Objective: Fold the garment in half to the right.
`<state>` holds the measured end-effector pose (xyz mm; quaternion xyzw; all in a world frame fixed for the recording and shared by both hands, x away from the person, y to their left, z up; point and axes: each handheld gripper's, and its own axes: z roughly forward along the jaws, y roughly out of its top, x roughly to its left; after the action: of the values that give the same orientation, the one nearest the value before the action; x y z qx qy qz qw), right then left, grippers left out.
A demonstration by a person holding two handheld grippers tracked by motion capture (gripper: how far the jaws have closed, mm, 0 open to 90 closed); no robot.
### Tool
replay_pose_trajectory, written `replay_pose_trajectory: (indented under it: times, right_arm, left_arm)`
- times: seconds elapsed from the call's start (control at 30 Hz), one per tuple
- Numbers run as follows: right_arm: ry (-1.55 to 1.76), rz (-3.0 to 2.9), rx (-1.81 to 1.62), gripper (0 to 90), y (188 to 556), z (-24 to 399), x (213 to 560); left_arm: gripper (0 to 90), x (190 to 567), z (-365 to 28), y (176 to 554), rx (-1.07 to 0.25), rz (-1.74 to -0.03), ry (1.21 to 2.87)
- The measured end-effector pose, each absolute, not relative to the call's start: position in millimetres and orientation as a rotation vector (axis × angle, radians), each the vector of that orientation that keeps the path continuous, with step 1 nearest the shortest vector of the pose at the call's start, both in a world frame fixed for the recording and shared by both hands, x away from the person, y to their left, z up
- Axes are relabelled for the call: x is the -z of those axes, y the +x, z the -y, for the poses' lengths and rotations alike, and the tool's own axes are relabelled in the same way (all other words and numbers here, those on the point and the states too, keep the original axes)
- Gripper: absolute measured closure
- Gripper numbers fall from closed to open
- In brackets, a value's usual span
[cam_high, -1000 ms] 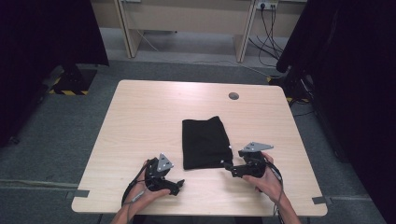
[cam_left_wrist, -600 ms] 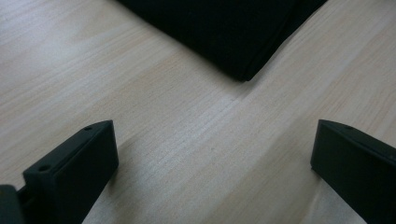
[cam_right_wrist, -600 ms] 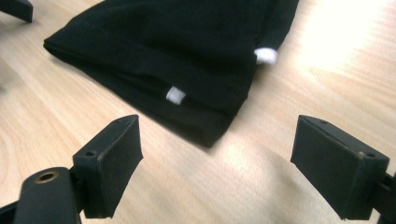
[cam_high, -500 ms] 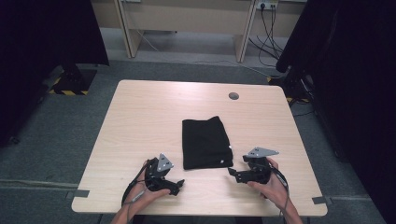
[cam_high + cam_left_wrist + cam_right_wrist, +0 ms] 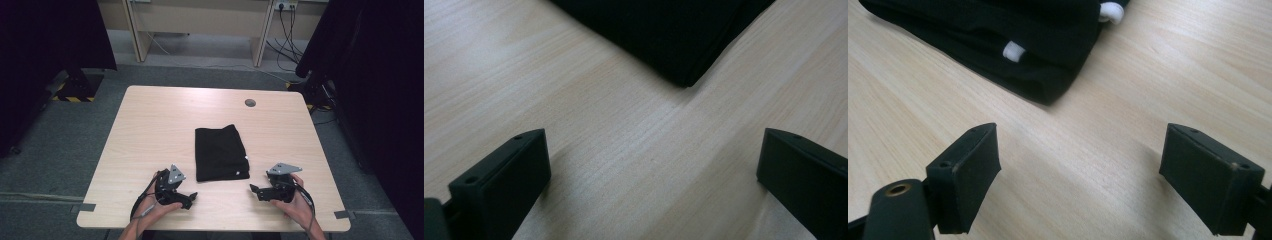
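- High view: a folded black garment (image 5: 221, 153) lies flat on the bench (image 5: 150, 130), near the middle and somewhat toward the near edge. Its long sides run from near to far. A small round grommet (image 5: 250, 103) sits close to the far edge, well apart from the cloth.
- High view: the left gripper (image 5: 189, 199) rests at the near edge, just left of the garment's near-left corner and not touching it. The right gripper (image 5: 254, 190) rests at the near edge, just right of the near-right corner, also apart from the cloth. Each is held by a hand coming in from the near edge.
- Left gripper view: jaws stand wide apart with bare wood between them. The garment's corner (image 5: 684, 80) lies ahead of the jaws, clear of both.
- Right gripper view: jaws stand wide apart, nothing held. The garment's stacked folded edge lies ahead, with a white tag (image 5: 1013, 51) showing between the layers and a second white tab (image 5: 1111, 12) at the corner.
- Judgement: the fold looks finished and squared, and both grippers are empty; the step in hand appears to be either release or a fresh approach.
- Judgement: any further move calls for sliding a lower jaw under a near corner, low to the bench, and gathering every layer so that the stack does not splay.
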<state>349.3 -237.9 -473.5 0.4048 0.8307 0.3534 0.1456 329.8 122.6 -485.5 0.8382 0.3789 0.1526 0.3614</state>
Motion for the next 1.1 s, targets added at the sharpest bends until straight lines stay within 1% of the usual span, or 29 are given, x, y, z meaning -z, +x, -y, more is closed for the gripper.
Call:
replay_pose_trajectory:
  times: [0.33, 1.1]
  right_arm:
    - [1.162, -2.389, -0.997, 16.3, 342.9, 241.8, 476.3]
    - [1.154, -2.352, -0.991, 15.1, 312.6, 257.7, 479.2]
  left_arm:
    - [0.0, 485.5, -122.6, 329.8, -0.393, -0.976, 2.159]
    - [0.0, 485.5, -122.6, 329.7, -0.394, -0.978, 2.158]
